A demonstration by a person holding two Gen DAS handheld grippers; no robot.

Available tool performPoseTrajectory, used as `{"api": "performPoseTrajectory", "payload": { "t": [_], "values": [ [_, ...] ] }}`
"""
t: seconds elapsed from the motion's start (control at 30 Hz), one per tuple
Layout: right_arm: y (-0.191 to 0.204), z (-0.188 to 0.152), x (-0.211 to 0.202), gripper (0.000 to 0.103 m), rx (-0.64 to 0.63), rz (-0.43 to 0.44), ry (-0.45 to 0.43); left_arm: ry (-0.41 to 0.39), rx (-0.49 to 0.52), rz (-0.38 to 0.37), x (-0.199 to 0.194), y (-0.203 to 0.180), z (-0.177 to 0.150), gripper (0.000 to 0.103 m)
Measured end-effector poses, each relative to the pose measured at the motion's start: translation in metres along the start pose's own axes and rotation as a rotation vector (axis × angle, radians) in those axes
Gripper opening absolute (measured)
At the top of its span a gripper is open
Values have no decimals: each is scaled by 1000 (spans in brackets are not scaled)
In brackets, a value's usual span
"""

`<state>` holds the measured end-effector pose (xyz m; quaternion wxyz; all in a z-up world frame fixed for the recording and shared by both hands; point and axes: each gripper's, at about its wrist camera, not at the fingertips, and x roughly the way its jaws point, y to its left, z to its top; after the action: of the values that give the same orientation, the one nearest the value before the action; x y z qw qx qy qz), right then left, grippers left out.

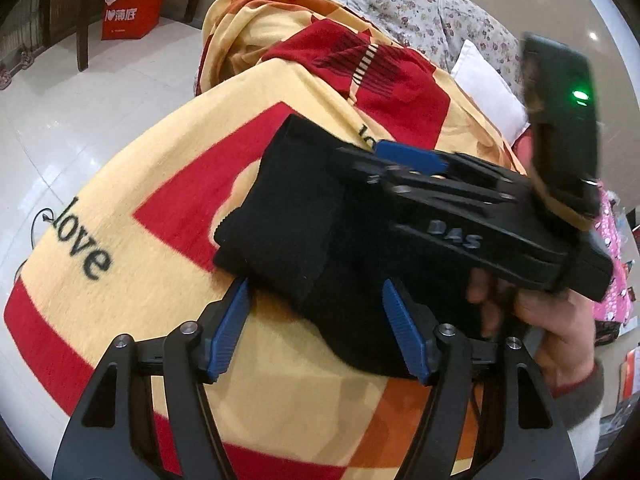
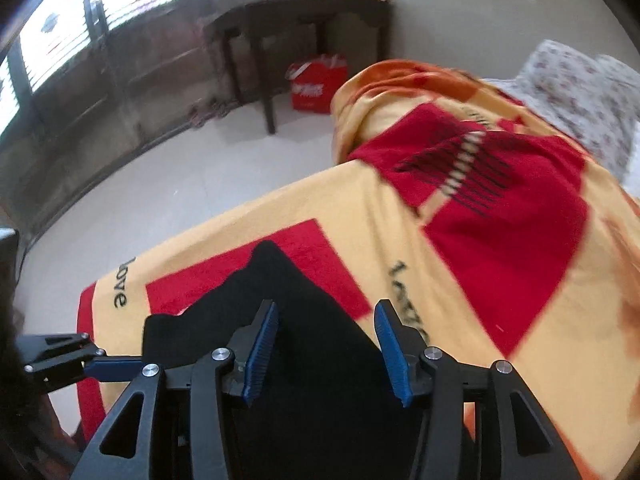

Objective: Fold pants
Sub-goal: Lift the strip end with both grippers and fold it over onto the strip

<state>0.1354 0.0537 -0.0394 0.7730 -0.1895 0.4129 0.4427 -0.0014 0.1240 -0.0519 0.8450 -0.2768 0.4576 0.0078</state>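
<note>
Black pants [image 1: 304, 216] sit bunched at the centre of the left view, on the yellow-and-red blanket [image 1: 152, 184]. Left gripper [image 1: 316, 332] spreads wide, blue pads flanking the cloth. Right gripper [image 2: 326, 350] gapes over the pants, gripping nothing. Upper left, a red shopping bag [image 1: 134, 6] on the floor.

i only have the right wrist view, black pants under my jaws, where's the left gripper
Observer: The left gripper hangs open at the near edge of the folded black pants.
Operator: is my right one gripping anything
Observer: No, the left view shows the right gripper lying across the pants' top, gripped by a hand.
Operator: anything past the blanket
Observer: A white pillow lies beyond the blanket, right of centre.
</note>
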Motion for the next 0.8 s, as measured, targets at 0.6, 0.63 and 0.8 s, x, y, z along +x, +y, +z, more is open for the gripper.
{"api": "performPoseTrajectory", "payload": {
  "t": [0.6,0.63,0.8],
  "values": [
    [-37,-35,-112,13,277,124,-384,-163,275,-196,-47,-74,4,22],
    [-41,-45,-127,13,309,109,-405,-165,314,-215,-50,-86,0,22],
    [-70,-126,-182,13,519,-30,-441,-76,496,-281,-19,-146,-35,22]
  ]
}}
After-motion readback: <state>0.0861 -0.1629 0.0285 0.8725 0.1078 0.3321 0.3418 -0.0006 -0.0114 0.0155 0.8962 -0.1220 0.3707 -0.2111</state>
